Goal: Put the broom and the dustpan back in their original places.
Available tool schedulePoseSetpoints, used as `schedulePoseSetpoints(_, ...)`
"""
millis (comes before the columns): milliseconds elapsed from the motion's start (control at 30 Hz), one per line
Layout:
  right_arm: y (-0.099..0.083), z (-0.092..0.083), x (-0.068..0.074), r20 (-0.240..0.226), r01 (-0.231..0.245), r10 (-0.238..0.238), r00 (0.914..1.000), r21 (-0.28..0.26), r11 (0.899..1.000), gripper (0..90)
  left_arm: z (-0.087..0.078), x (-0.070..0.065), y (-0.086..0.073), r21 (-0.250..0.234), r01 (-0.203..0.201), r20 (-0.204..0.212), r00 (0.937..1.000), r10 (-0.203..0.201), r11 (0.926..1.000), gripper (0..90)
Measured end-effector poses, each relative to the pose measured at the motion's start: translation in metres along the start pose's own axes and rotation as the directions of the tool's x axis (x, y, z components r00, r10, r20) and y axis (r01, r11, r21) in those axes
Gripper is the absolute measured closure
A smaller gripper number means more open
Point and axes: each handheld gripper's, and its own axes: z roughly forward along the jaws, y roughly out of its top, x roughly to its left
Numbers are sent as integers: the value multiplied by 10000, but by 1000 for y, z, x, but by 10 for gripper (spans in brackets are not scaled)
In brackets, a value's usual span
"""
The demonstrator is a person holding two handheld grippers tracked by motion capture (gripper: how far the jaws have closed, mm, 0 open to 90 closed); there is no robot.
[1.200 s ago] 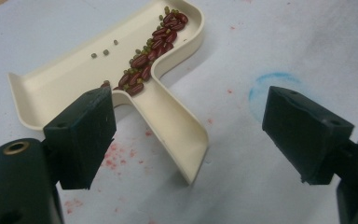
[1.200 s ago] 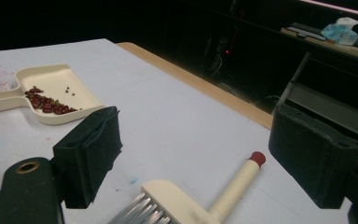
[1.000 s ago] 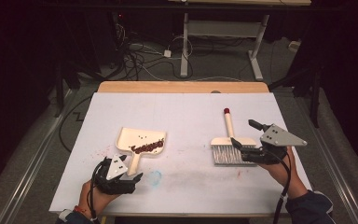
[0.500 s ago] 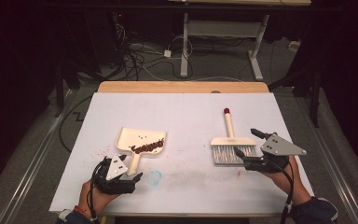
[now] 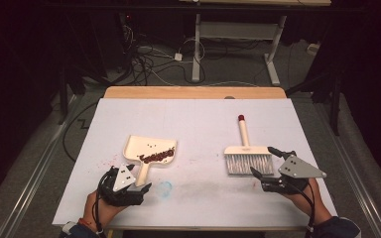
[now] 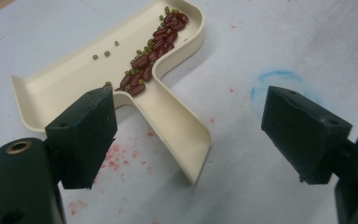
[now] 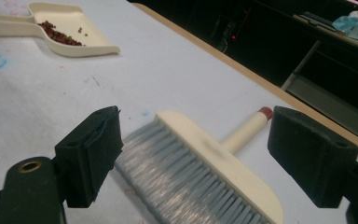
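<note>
A cream dustpan (image 5: pixel 151 151) lies left of centre on the white table, with a line of red beans (image 5: pixel 157 156) and a few small green ones across it. Its handle (image 6: pixel 177 126) points toward my left gripper (image 5: pixel 134 182), which is open, jaws either side of the handle's end and not touching it (image 6: pixel 191 109). A cream brush (image 5: pixel 247 153) with grey bristles and a red-tipped handle (image 7: pixel 265 112) lies at the right. My right gripper (image 5: pixel 263 160) is open beside the bristle end, with the brush head (image 7: pixel 214 163) between its spread jaws (image 7: pixel 200 126).
A blue ring mark (image 5: pixel 165 187) and red stains (image 6: pixel 116 156) dot the white tabletop (image 5: pixel 198 124) near the dustpan. A wooden edge (image 5: pixel 193 92) runs along the far side. Beyond it are cables on the floor (image 5: pixel 149 59) and a desk frame (image 5: pixel 238 34).
My right gripper has drawn back toward the near edge, away from the brush, which stays put. The left gripper and dustpan have not moved.
</note>
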Motion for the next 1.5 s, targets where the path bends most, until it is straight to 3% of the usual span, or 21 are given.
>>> schedulePoseSetpoints(100,-6,-2,2,44,87,-87,10000,78,9999,183,0,0,1,-51,-170,-86,9998,170,9998,176)
schedulePoseSetpoints(167,-10,-4,2,72,-70,69,10000,84,9999,186,0,-1,1,-71,-9,-13,10000,9,10000,176)
schedulePoseSetpoints(367,-23,-7,6,168,-112,108,9998,235,9997,187,0,1,2,-248,-29,-50,10000,28,9997,173)
schedulePoseSetpoints(400,-26,-8,7,198,-110,105,9997,256,9996,187,0,1,3,-289,-249,-167,9996,245,9993,173)
schedulePoseSetpoints(567,-35,-12,11,25,-171,171,9999,240,9996,192,0,-1,3,-283,-281,-89,9996,278,9992,171)
schedulePoseSetpoints(667,-36,-12,12,-25,-71,72,10000,273,9996,195,-1,0,1,-281,-221,-113,9997,218,9994,171)
schedulePoseSetpoints(933,-35,-16,8,-95,-474,474,9988,63,9989,195,-2,-3,2,-264,-409,-82,9991,407,9988,171)
schedulePoseSetpoints(1033,-32,-18,9,77,-443,444,9990,-5,9990,195,-3,-2,1,-379,-403,-112,9991,399,9985,171)
schedulePoseSetpoints(1300,-32,-14,10,3,-458,458,9990,54,9989,195,-2,-1,0,-291,-289,-55,9996,287,9992,171)
schedulePoseSetpoints(1500,-31,-16,9,69,-413,413,9991,20,9991,195,-2,-2,1,-291,-450,-103,9989,447,9986,171)
